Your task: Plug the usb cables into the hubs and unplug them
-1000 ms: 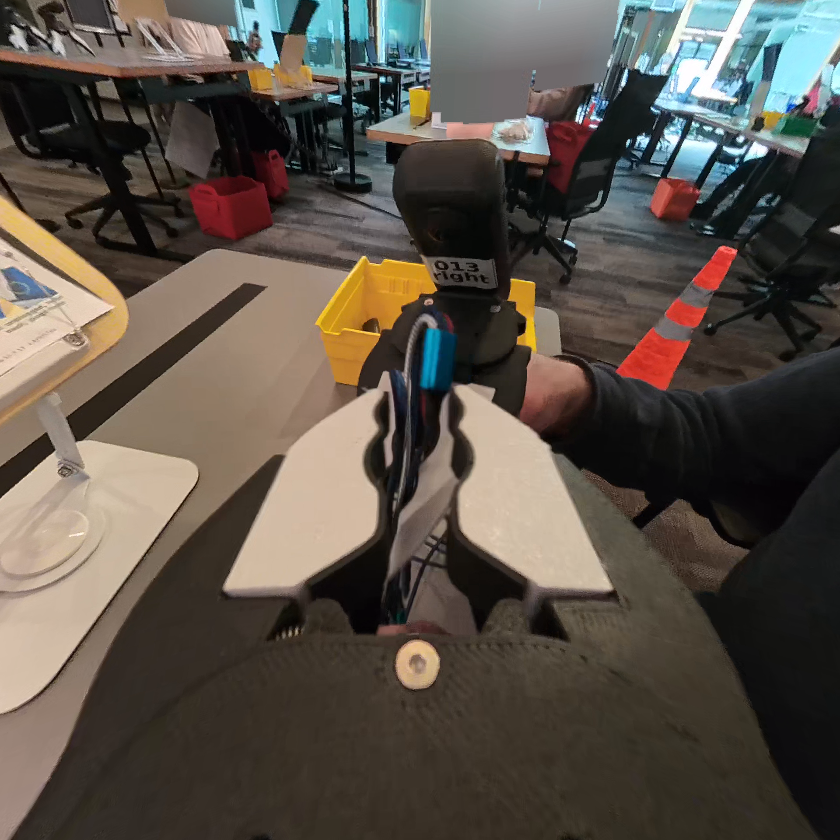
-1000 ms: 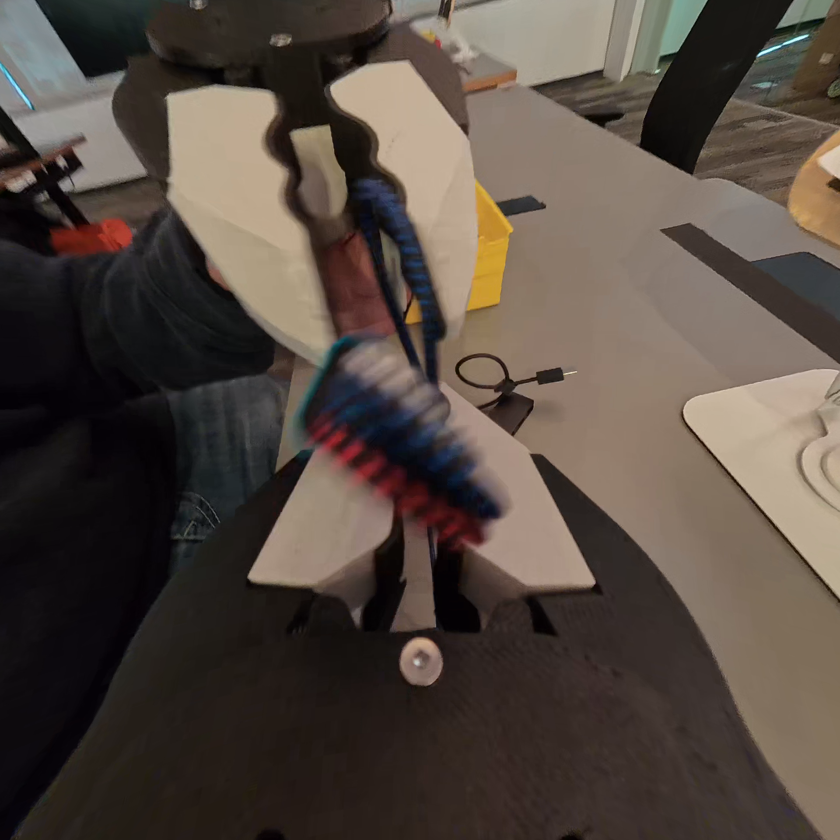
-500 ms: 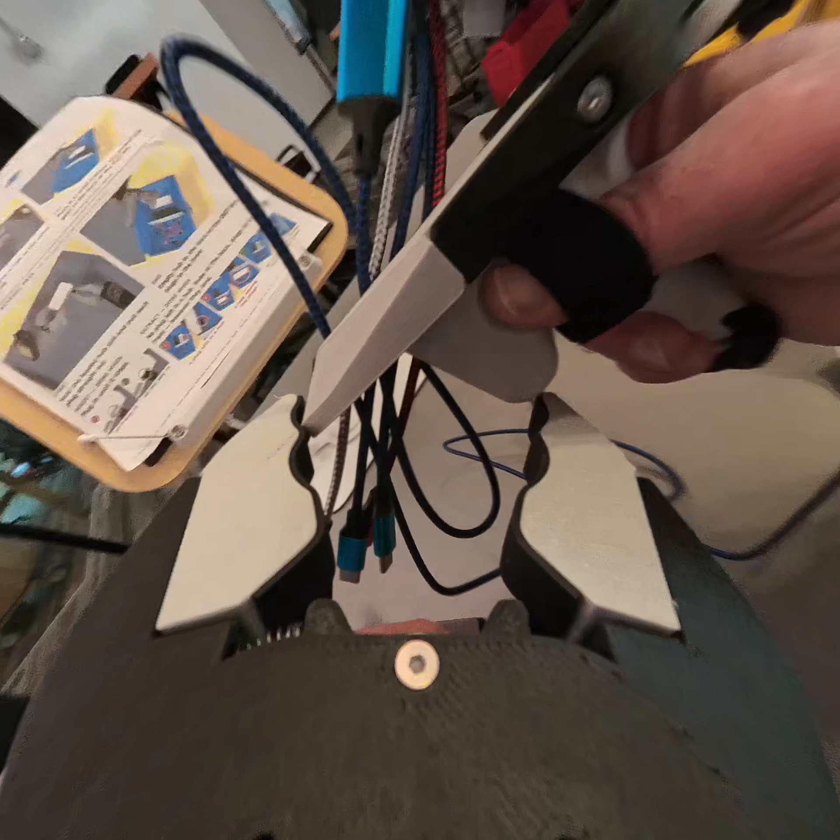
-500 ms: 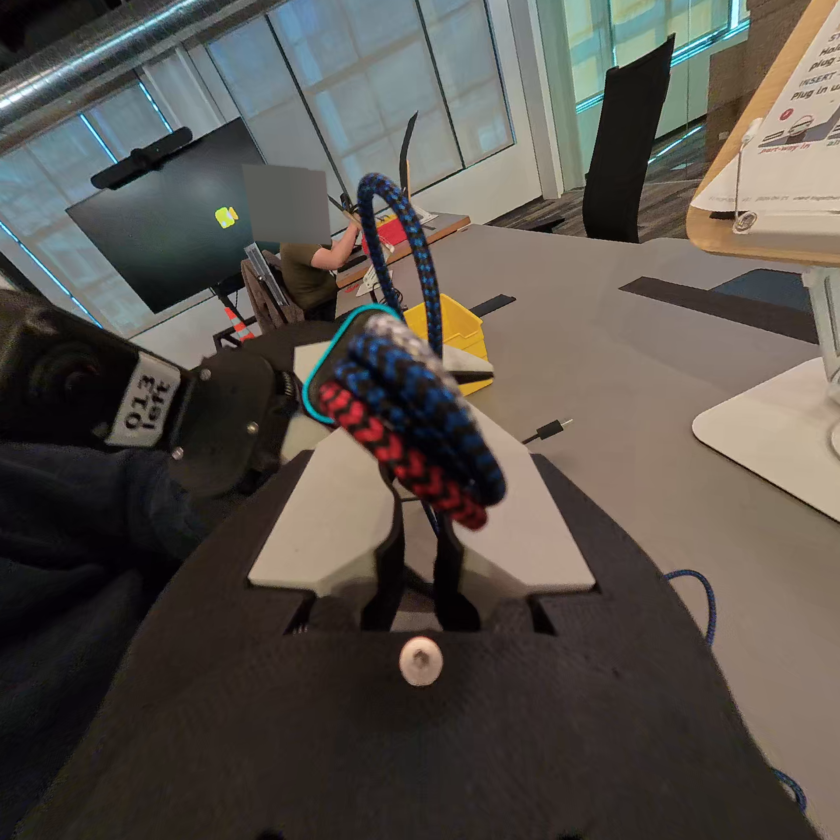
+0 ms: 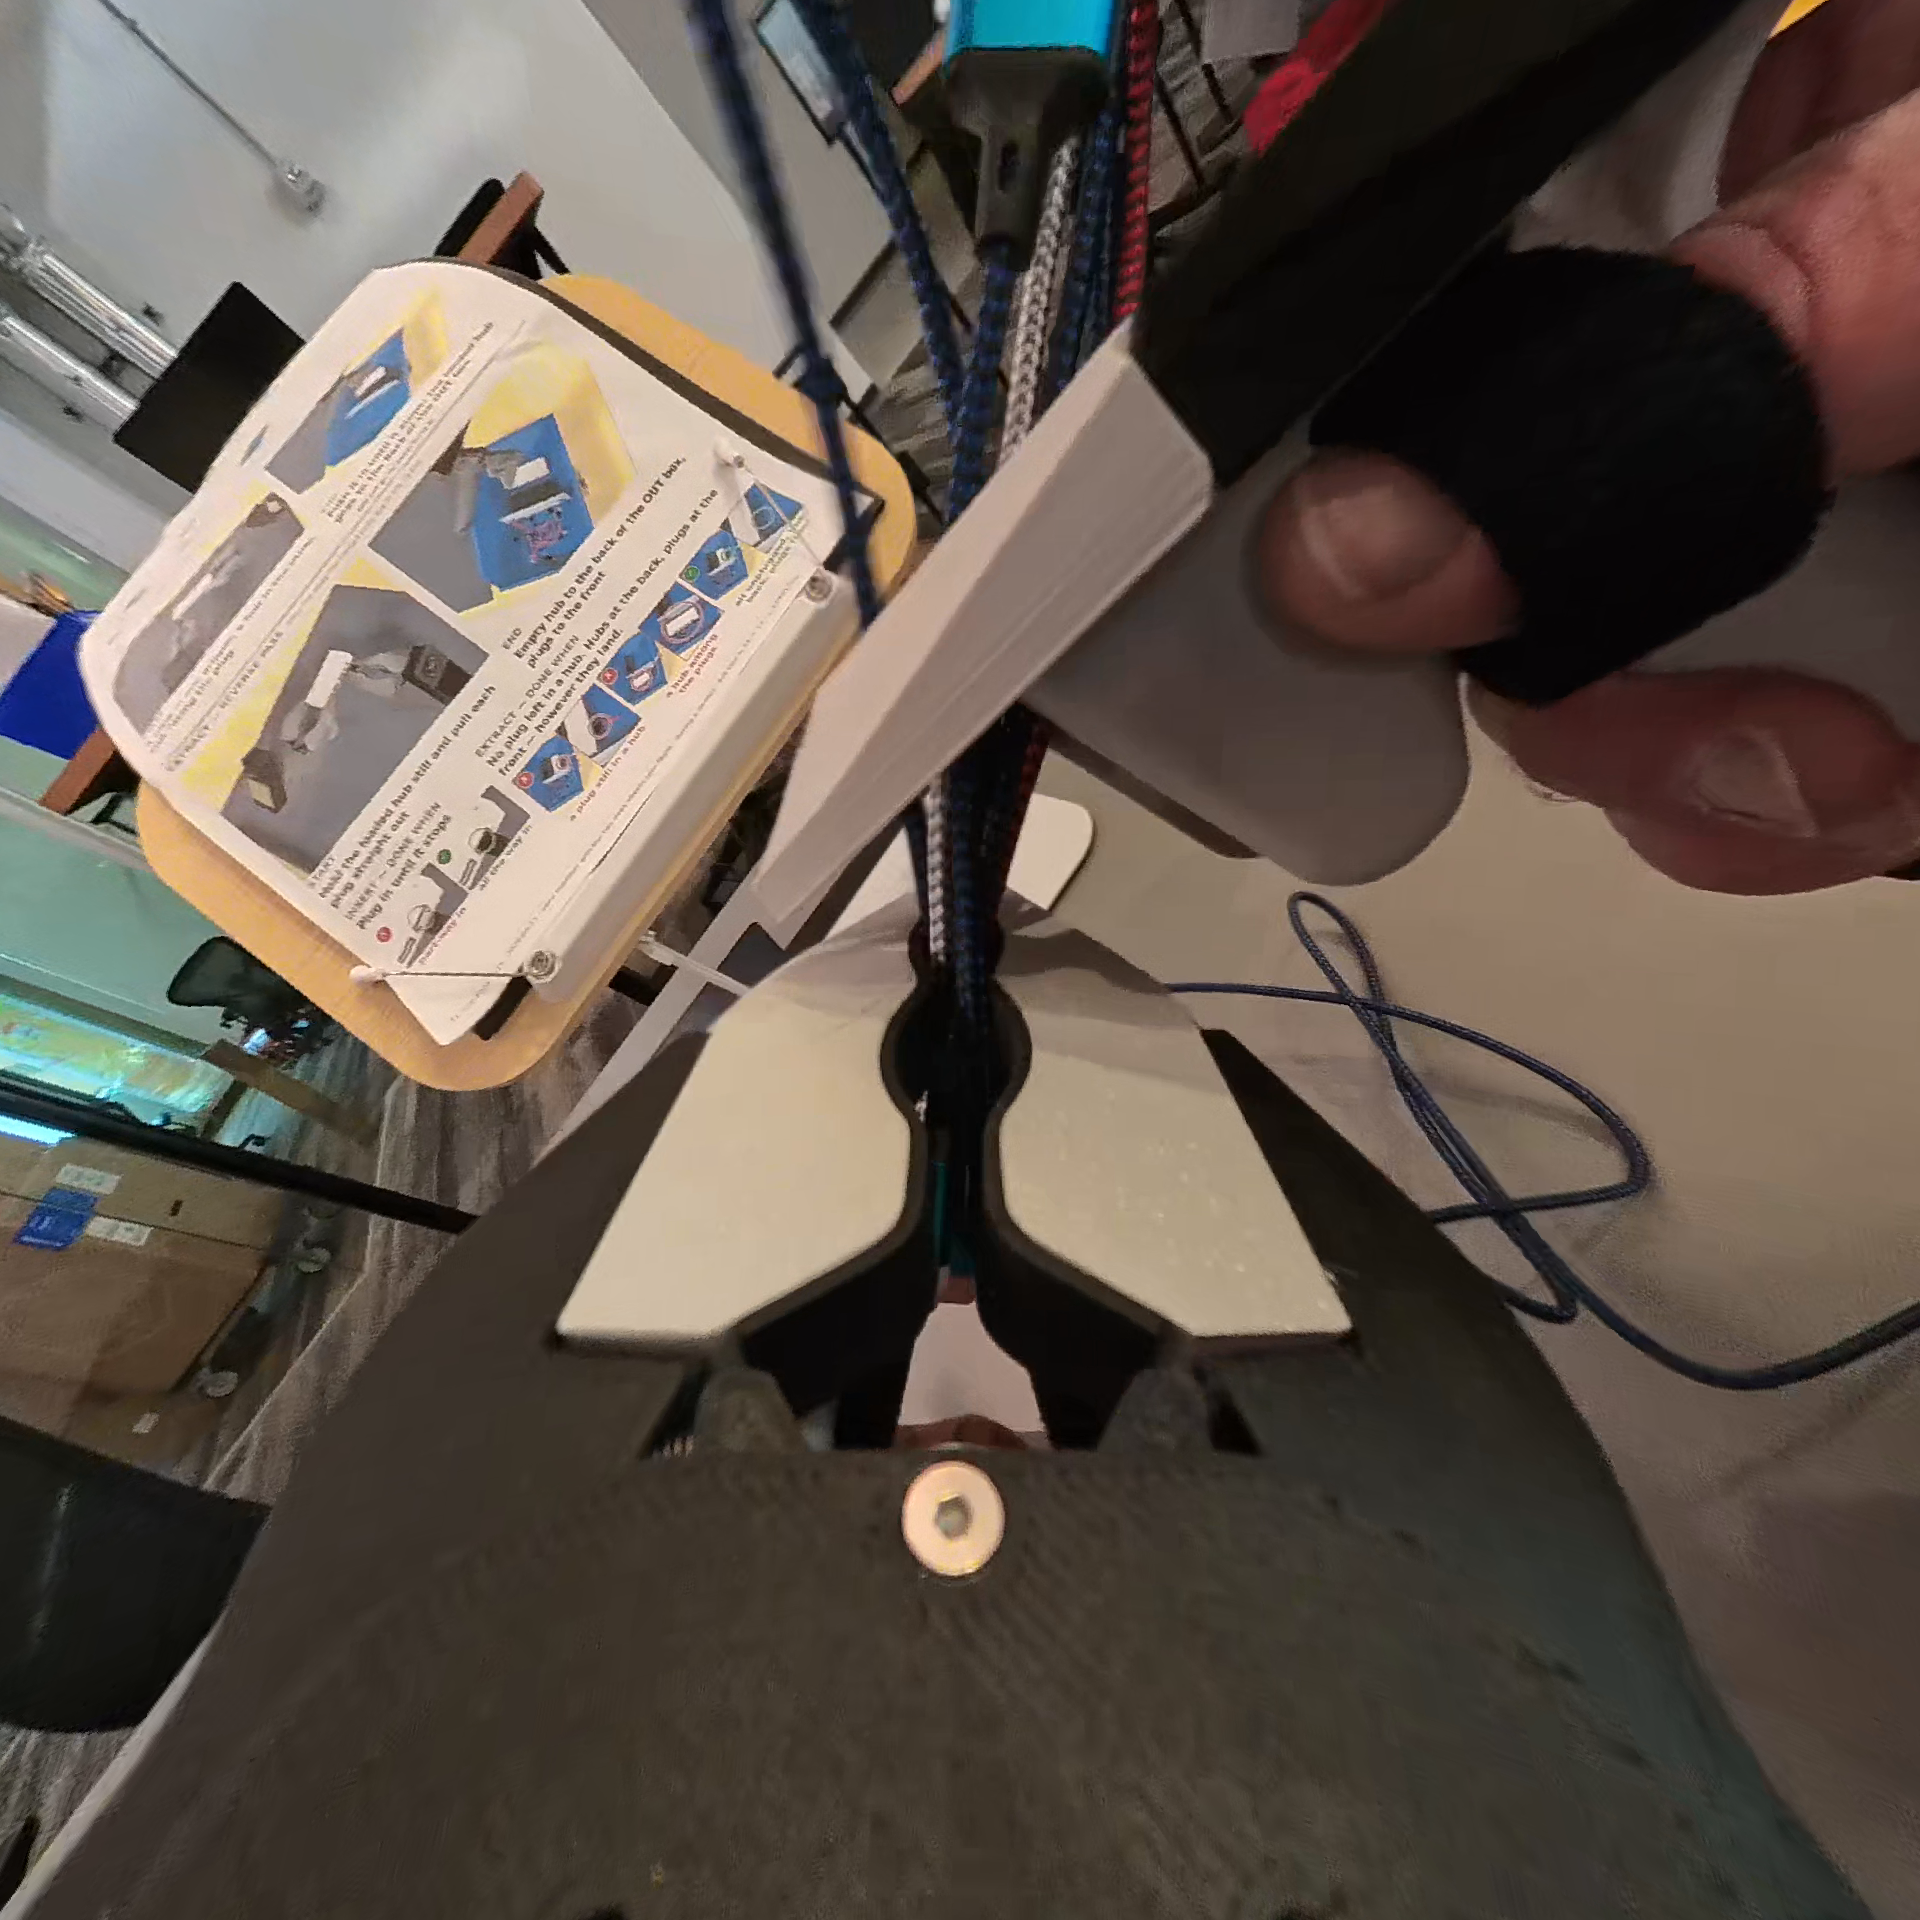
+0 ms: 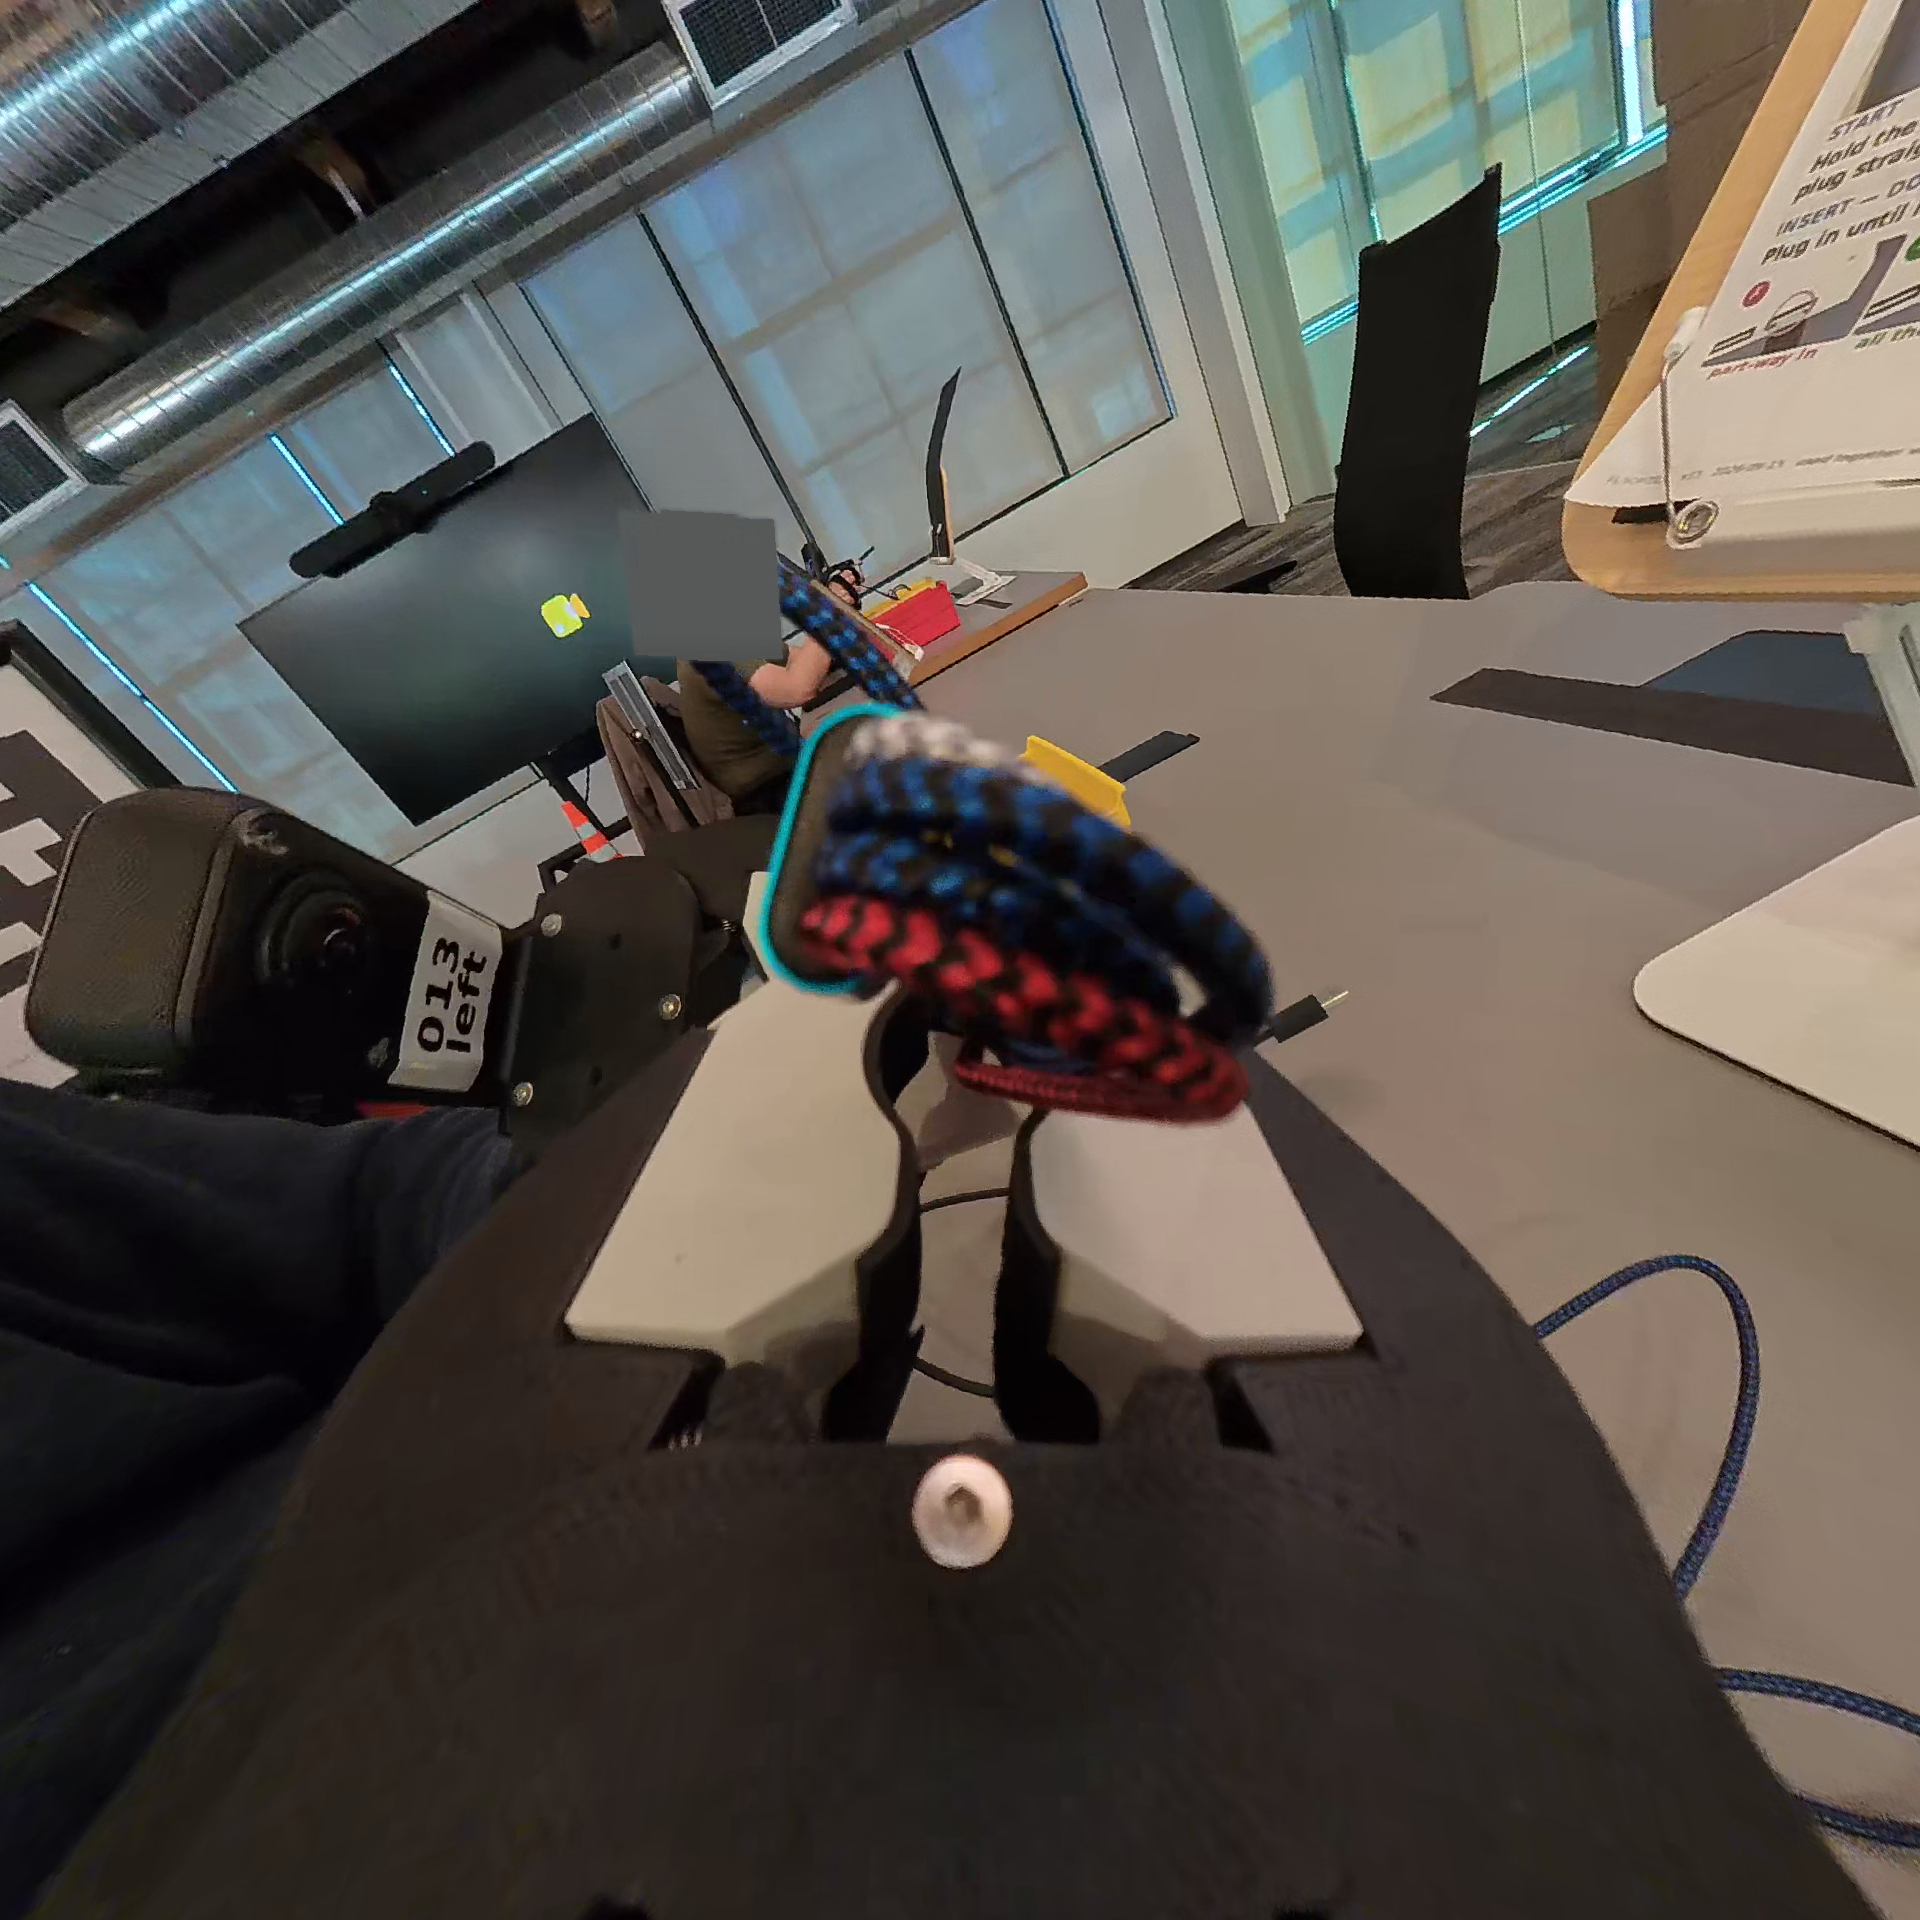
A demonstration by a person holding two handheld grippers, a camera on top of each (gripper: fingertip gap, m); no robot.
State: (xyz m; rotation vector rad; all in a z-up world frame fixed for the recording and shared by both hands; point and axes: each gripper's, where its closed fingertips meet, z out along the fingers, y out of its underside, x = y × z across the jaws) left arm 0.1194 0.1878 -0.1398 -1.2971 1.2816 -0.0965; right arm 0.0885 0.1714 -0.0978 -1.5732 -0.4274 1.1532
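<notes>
Holding the blue hub (image 6: 805, 862) up off the desk (image 6: 1507, 831) with my right claw (image 6: 961, 1117), clenched on it at 12 o'clock so the cables (image 5: 971, 727) hang free. My left claw (image 5: 956, 1049) is clamped round that bundle just below, at 12 in its view, probably to steady a plug for pulling. Another blue cable (image 5: 1475, 1164) lies loose at 3 o'clock.

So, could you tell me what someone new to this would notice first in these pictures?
Most striking is the bundle of braided cables, blue, red and white, plugged into a teal-edged hub that the right claw holds above the grey table. In the left wrist view those cables hang down into the left claw, which is shut on them. Behind it to the left stands an illustrated instruction sheet on a wooden board.
</notes>
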